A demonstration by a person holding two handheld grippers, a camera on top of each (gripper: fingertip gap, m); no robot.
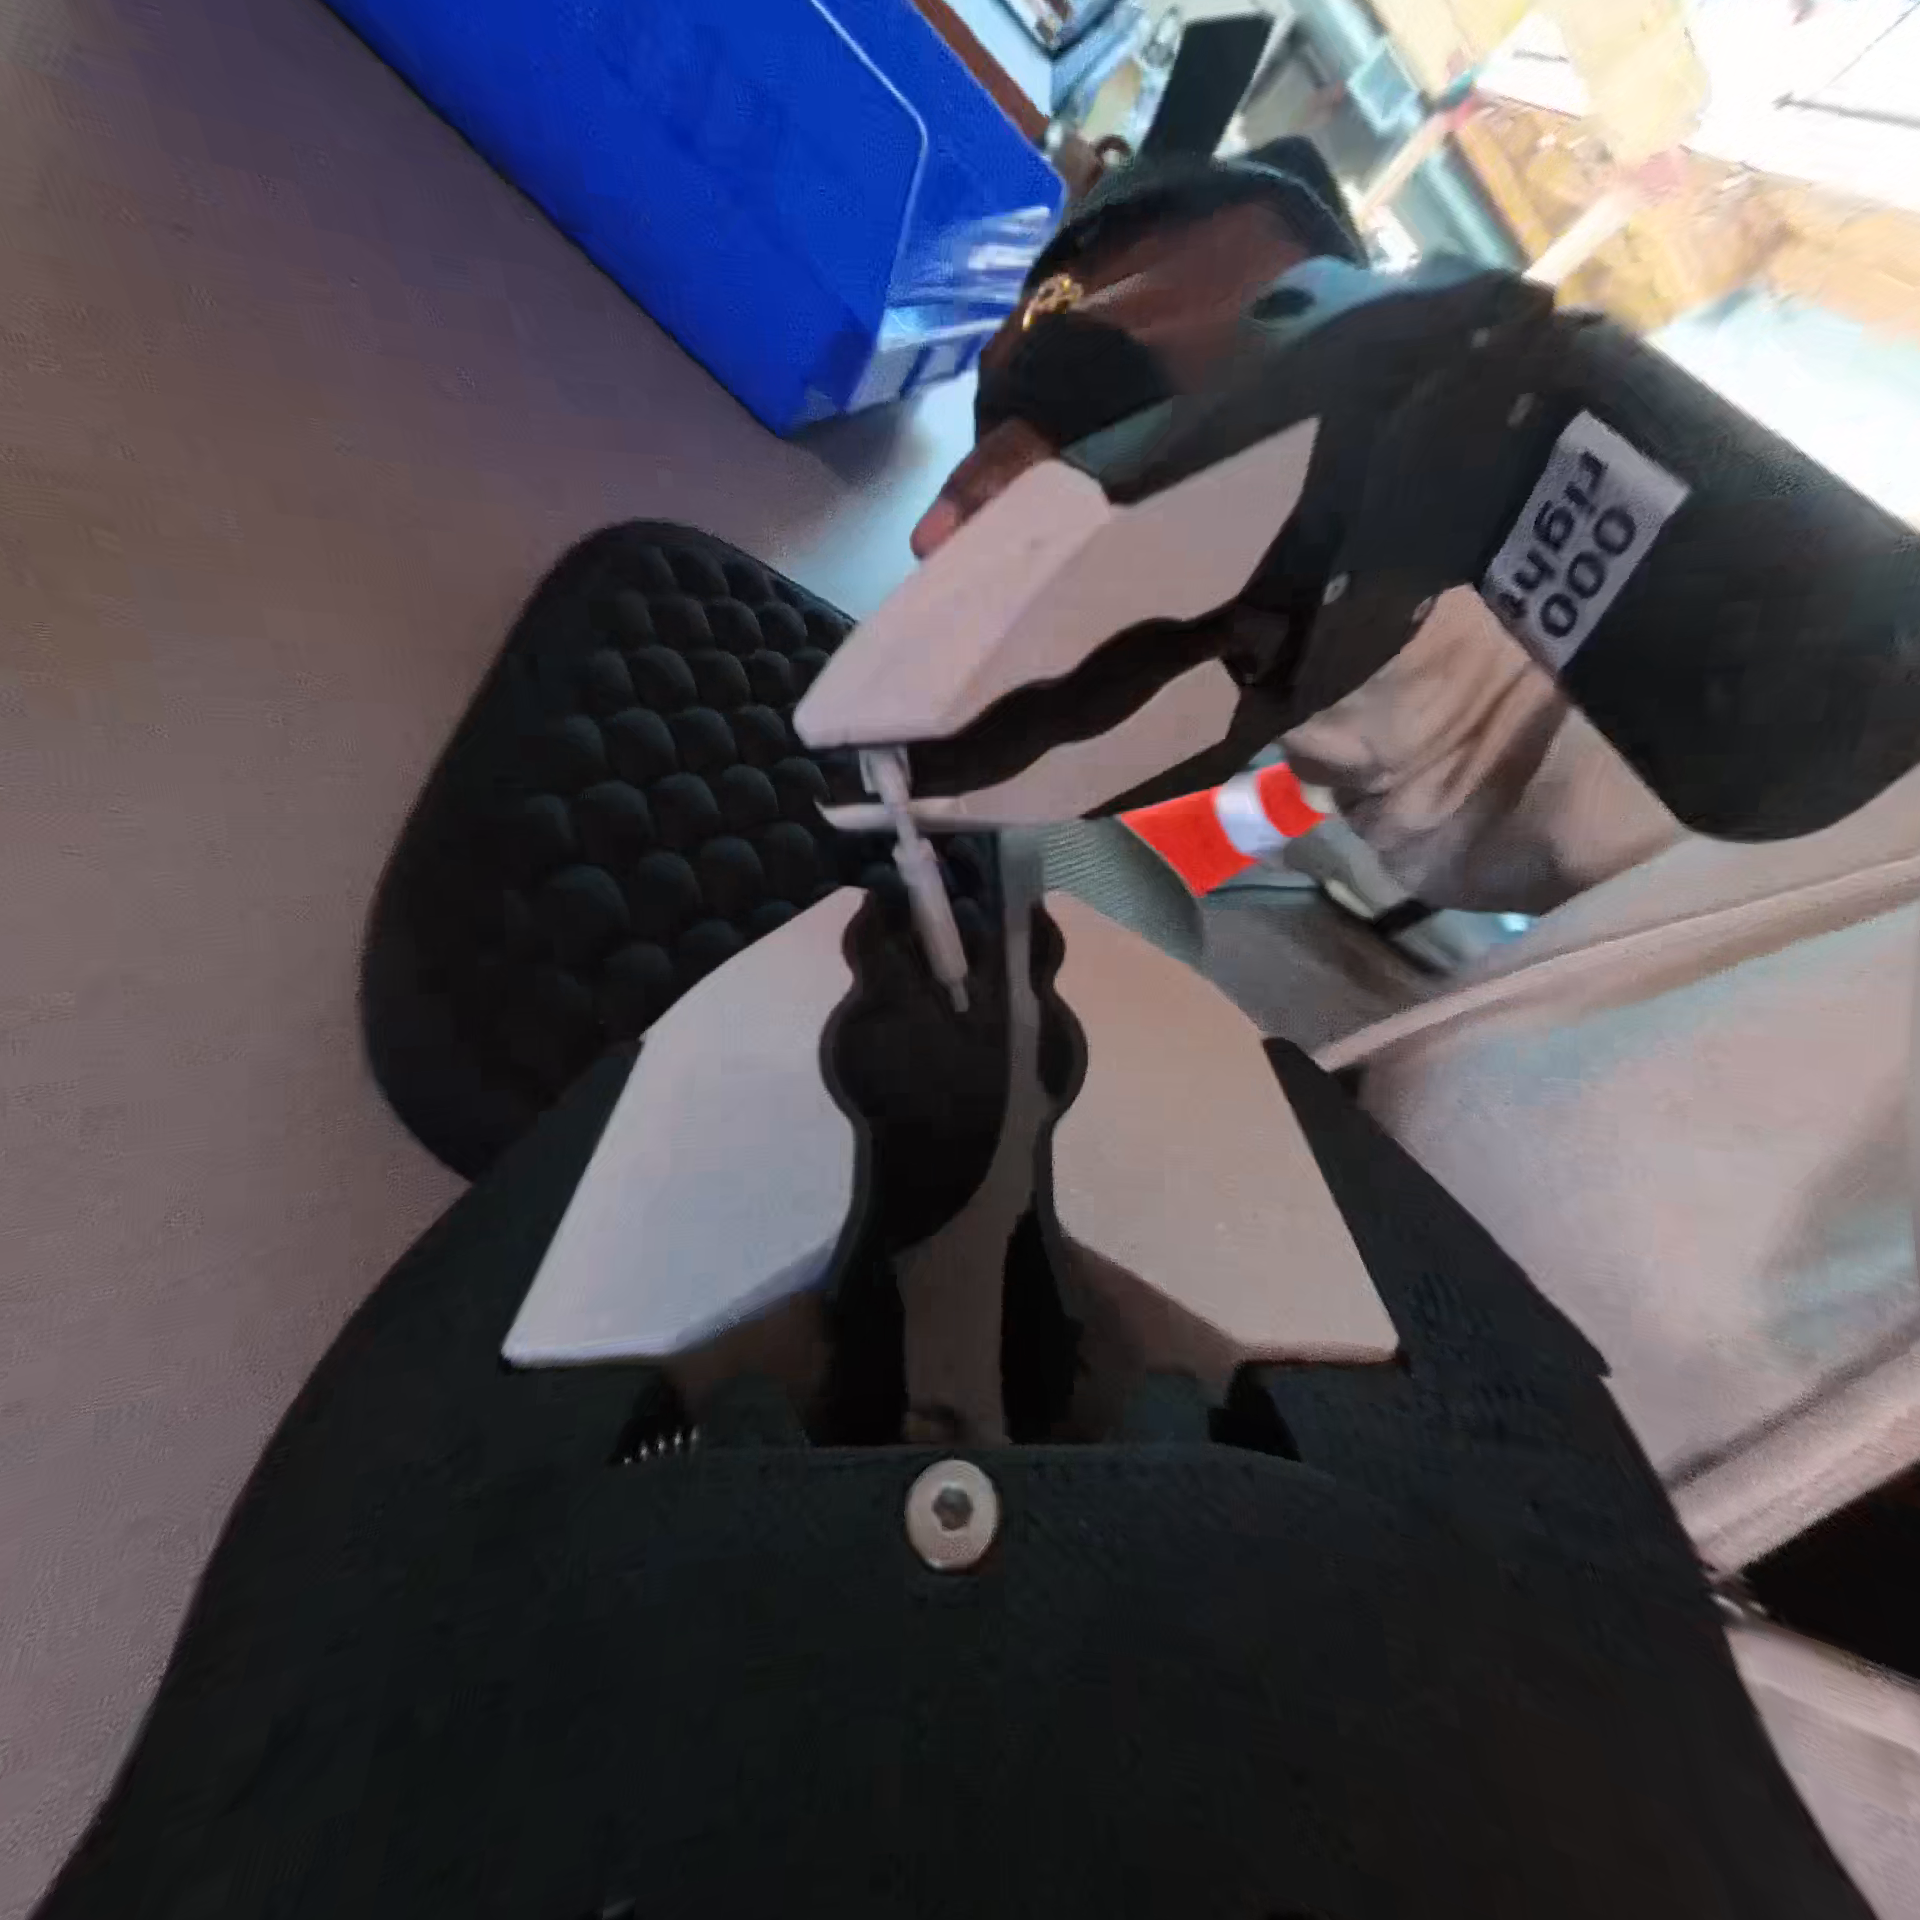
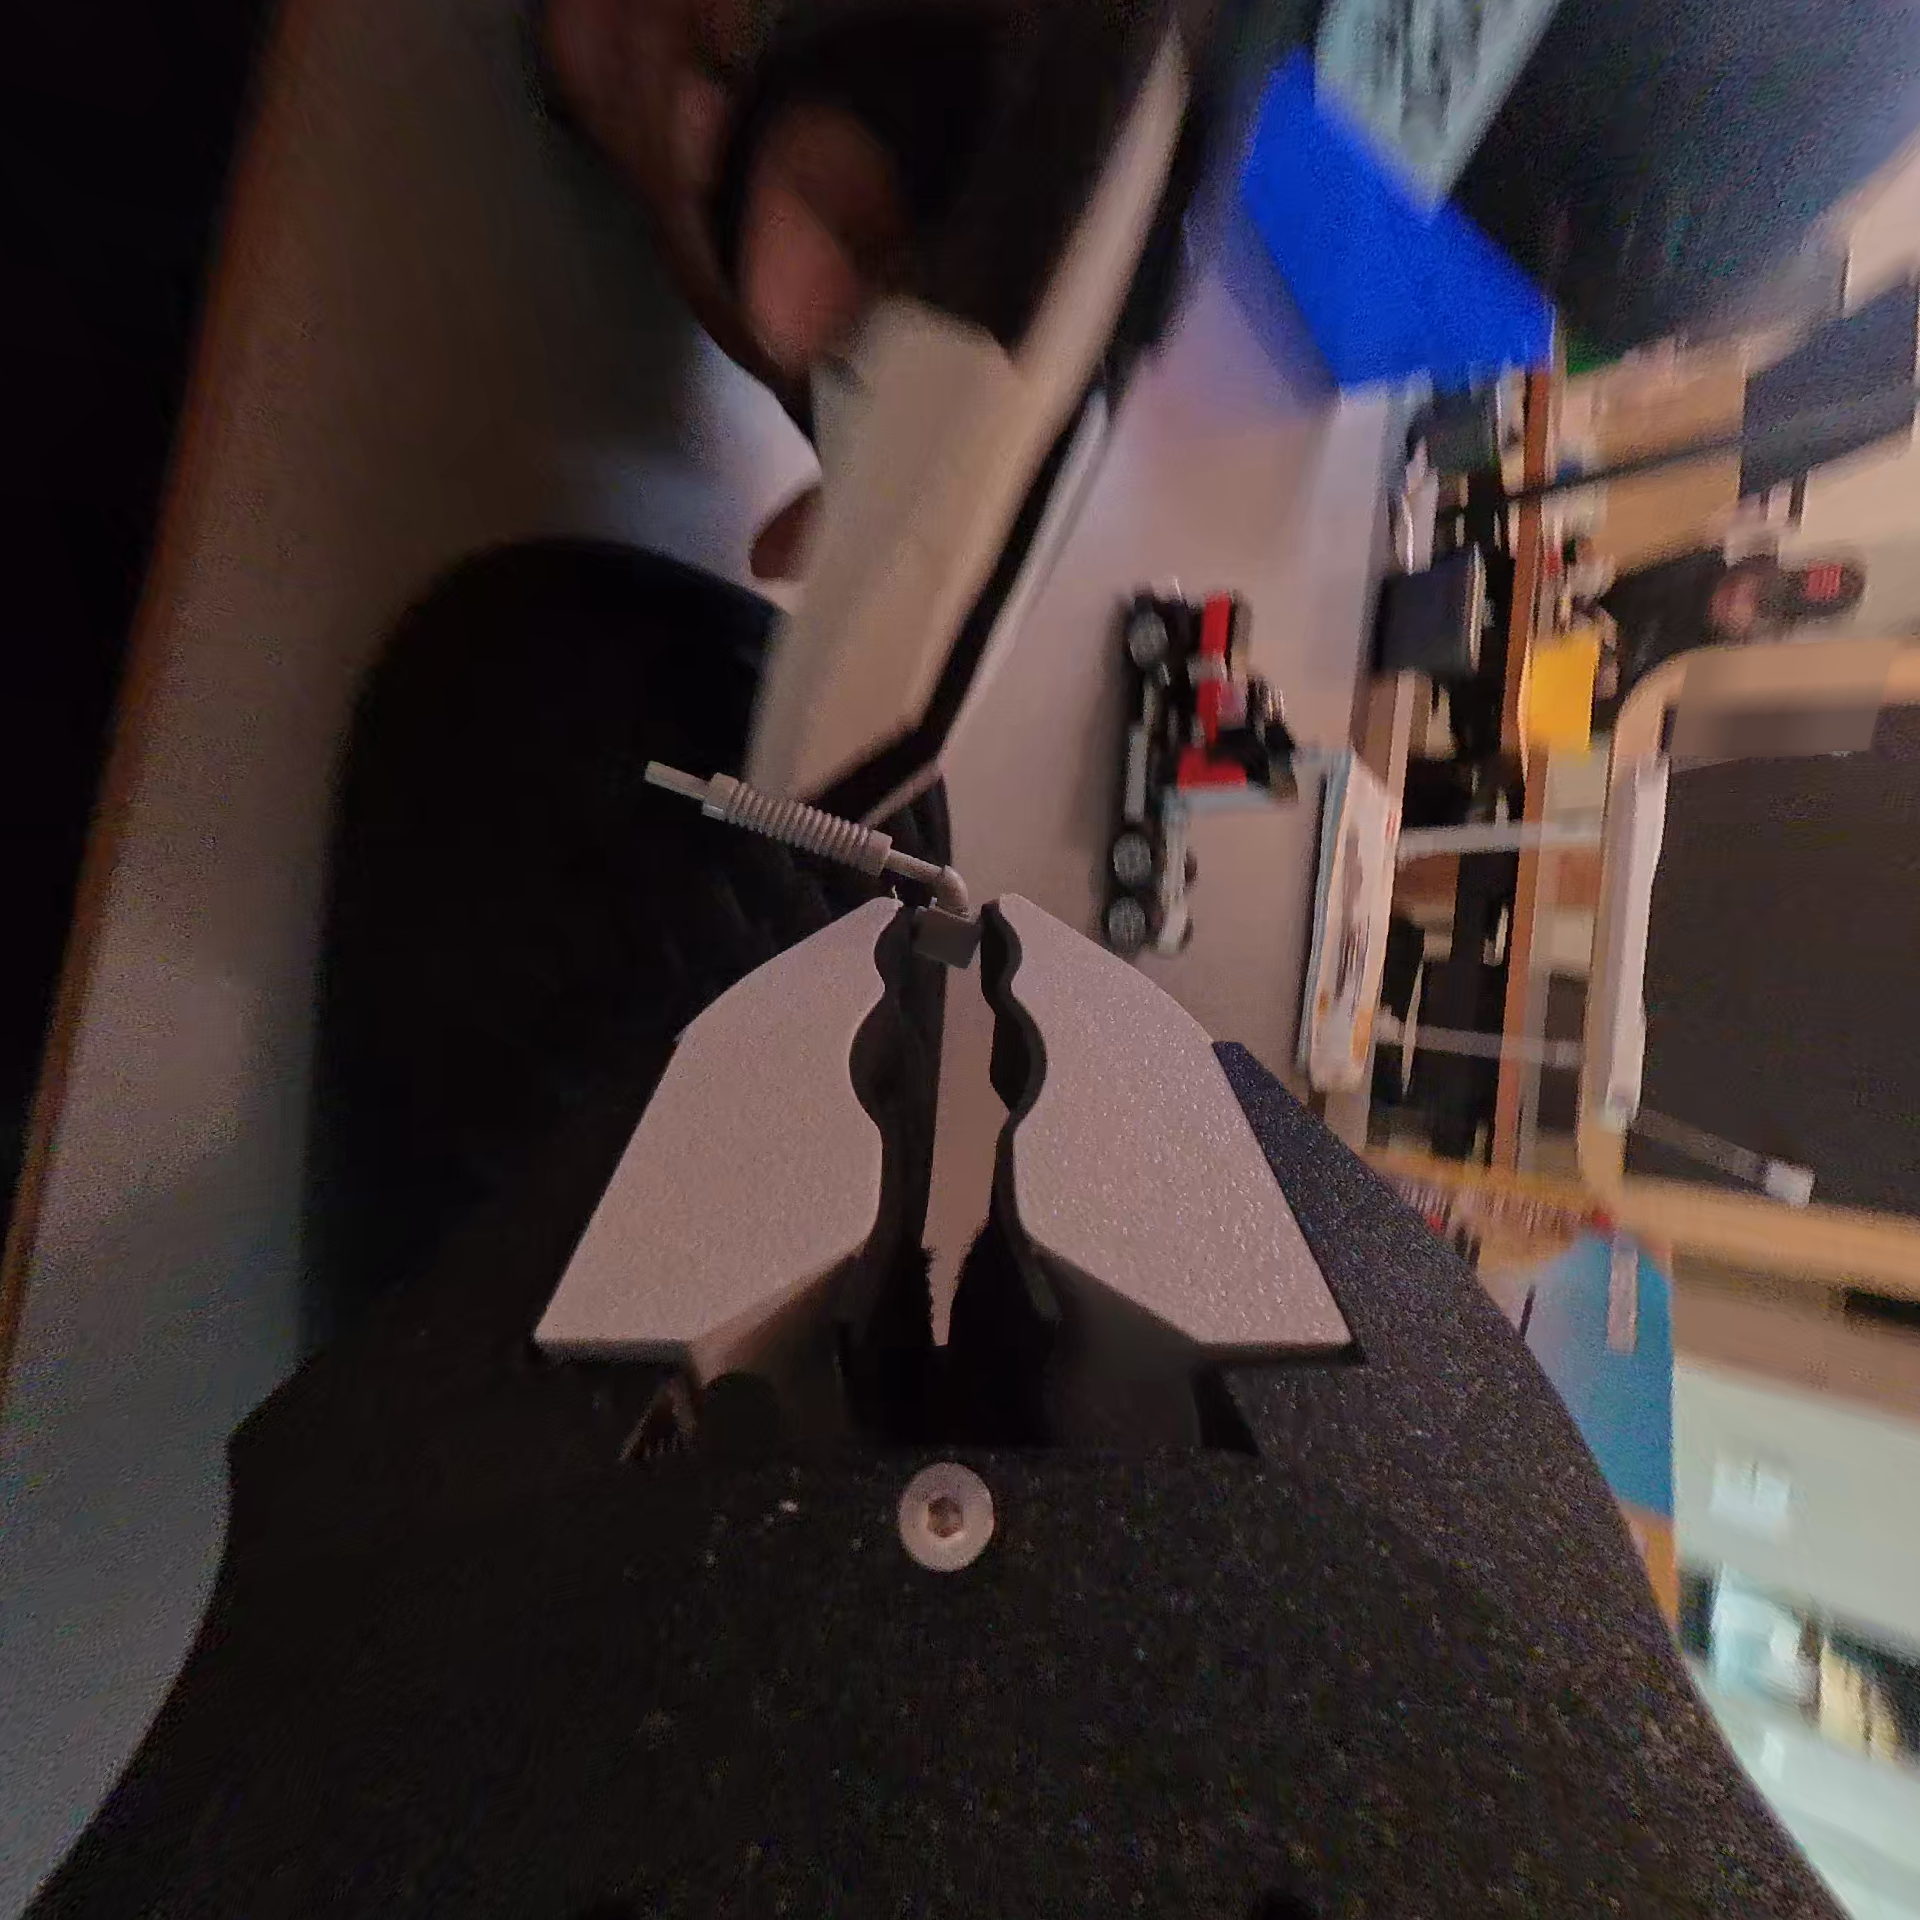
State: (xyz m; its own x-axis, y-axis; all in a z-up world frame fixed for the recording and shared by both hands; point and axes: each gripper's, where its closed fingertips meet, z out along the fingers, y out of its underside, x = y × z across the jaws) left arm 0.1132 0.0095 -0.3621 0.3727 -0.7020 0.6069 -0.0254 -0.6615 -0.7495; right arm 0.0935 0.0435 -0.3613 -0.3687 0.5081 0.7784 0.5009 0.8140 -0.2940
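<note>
My right gripper (image 2: 943, 914) is shut on the small grey block at the end of a light grey ribbed part (image 2: 774, 816), whose bent stem sticks out up and to the left. In the left wrist view the right gripper (image 1: 854, 781) comes in from the right and holds the same part (image 1: 928, 894) pointing down. The part's free end lies between the fingertips of my left gripper (image 1: 951, 920). The left jaws stand apart, with a gap on each side of the part. One blurred white left finger (image 2: 914, 499) shows above the part in the right wrist view.
A black bumpy pad (image 1: 623, 810) lies on the pale table behind the grippers. A blue bin (image 1: 727, 156) stands farther back. A toy truck model (image 2: 1195, 769) sits on the table. A person's hand (image 1: 1091, 343) holds the right gripper. An orange and white striped object (image 1: 1216, 821) lies beyond.
</note>
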